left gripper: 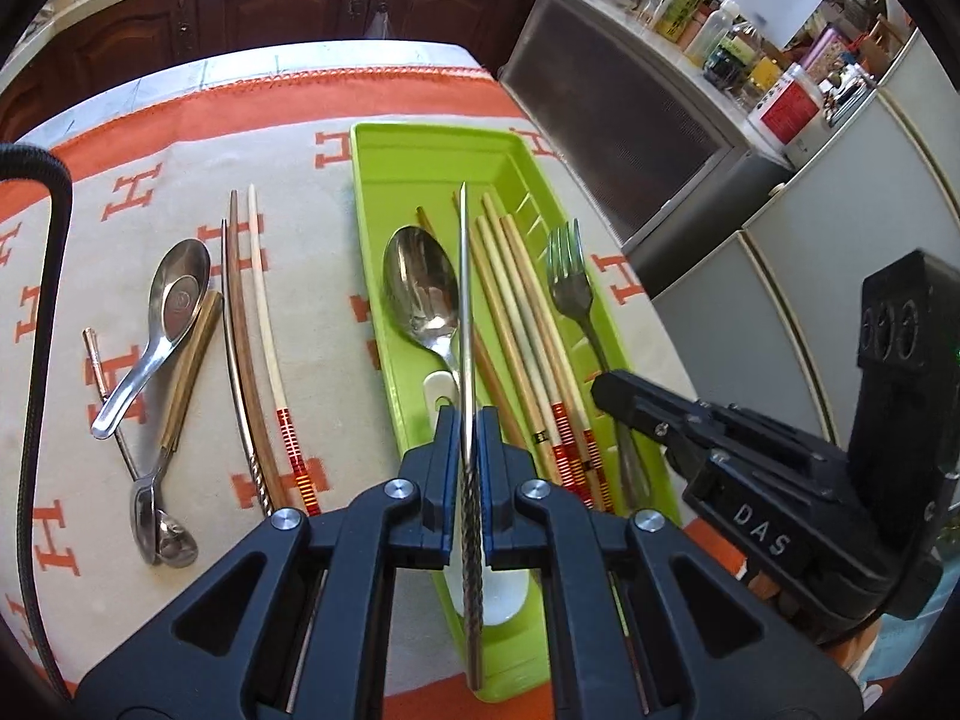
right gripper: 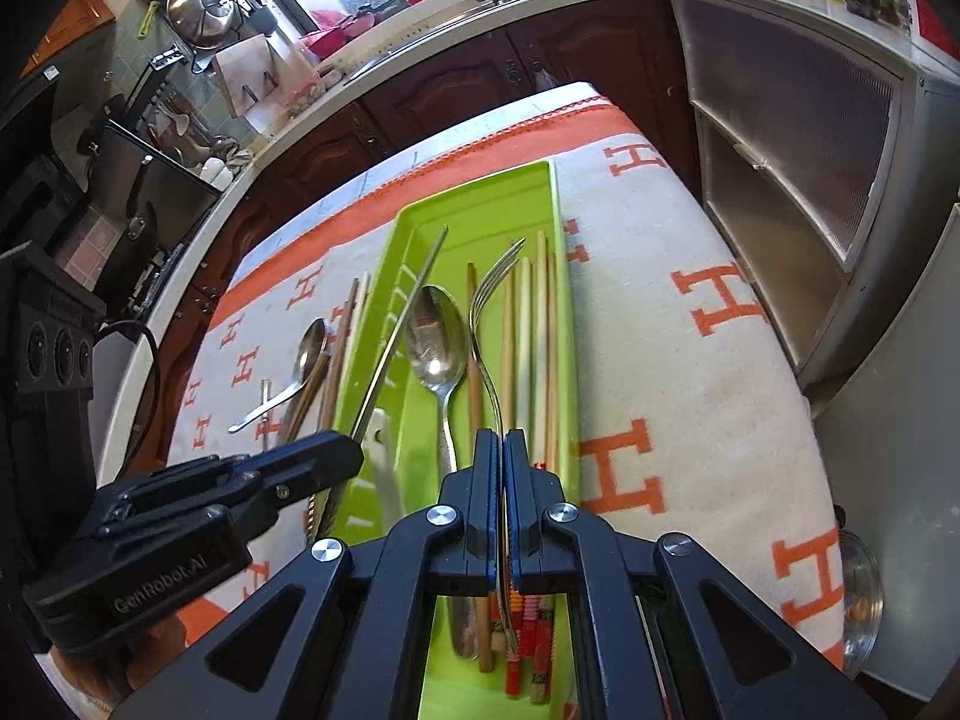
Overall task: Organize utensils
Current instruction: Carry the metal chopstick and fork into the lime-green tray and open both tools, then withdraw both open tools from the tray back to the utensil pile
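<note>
Left gripper (left gripper: 463, 438) is pinching a metal chopstick (left gripper: 463, 300) over the green tray (left gripper: 432, 144); right gripper (right gripper: 501, 450) is pinching the fork (right gripper: 489, 300); tray is already holding spoon (left gripper: 420, 288) and chopsticks; loose utensils (left gripper: 180, 348) are remaining on the cloth.

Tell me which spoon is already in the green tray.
The large oval steel spoon, lying bowl-up in the green tray beside the wooden chopsticks. The short soup spoon and the small one lie on the cloth outside it.

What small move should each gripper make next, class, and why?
Probably lower and release into the tray. The left gripper is shut on a metal chopstick held over the tray's spoon; the right gripper is shut on the fork above the wooden chopsticks. Both hang over the tray, so setting them down seems next.
</note>
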A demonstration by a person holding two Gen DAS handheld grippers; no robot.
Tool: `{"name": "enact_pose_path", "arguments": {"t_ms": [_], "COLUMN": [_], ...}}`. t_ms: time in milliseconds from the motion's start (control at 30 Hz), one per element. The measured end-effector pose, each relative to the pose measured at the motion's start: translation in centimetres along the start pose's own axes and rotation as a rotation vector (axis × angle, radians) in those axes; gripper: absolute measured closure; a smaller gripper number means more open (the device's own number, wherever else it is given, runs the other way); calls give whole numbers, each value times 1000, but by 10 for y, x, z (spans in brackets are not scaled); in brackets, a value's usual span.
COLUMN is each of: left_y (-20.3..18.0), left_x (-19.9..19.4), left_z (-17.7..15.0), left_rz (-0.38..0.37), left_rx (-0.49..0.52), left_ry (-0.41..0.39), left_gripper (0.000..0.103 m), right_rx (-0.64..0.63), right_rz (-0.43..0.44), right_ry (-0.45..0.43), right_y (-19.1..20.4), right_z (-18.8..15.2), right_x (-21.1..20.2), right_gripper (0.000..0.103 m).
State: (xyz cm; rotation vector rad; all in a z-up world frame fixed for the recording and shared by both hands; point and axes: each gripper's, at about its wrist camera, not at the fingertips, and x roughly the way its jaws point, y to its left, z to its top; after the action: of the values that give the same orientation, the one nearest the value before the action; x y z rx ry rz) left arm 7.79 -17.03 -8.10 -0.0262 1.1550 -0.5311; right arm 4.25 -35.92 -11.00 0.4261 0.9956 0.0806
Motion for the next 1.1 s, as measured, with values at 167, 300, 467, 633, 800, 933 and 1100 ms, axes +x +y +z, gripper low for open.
{"name": "enact_pose_path", "arguments": {"t_ms": [167, 300, 467, 633, 800, 933, 1100], "left_y": [-1, 4, 19, 40, 57, 72, 87], "left_x": [-6, -24, -46, -62, -74, -80, -87], "left_z": [-3, -10, -21, -30, -41, -49, -56], "left_rz": [24, 45, 72, 99, 141, 152, 163], "left_rx": [25, 35, 16, -21, -33, -53, -76], "left_ry": [-10, -25, -52, -55, -74, -72, -76], "left_gripper": [99, 98, 98, 98, 98, 98, 97], "right_rx": [6, -12, -48, -71, -80, -99, -137], "right_rz": [26, 32, 49, 57, 72, 77, 89], "right_ry": [-4, -21, -22, -8, 8, 23, 44], "right_y": [5, 14, 27, 39, 49, 59, 77], "right_z": [2, 0, -5, -11, -18, -21, -24], "right_x": [5, -1, -8, -8, -6, -4, 1], "right_gripper": [97, 97, 97, 97, 97, 97, 97]}}
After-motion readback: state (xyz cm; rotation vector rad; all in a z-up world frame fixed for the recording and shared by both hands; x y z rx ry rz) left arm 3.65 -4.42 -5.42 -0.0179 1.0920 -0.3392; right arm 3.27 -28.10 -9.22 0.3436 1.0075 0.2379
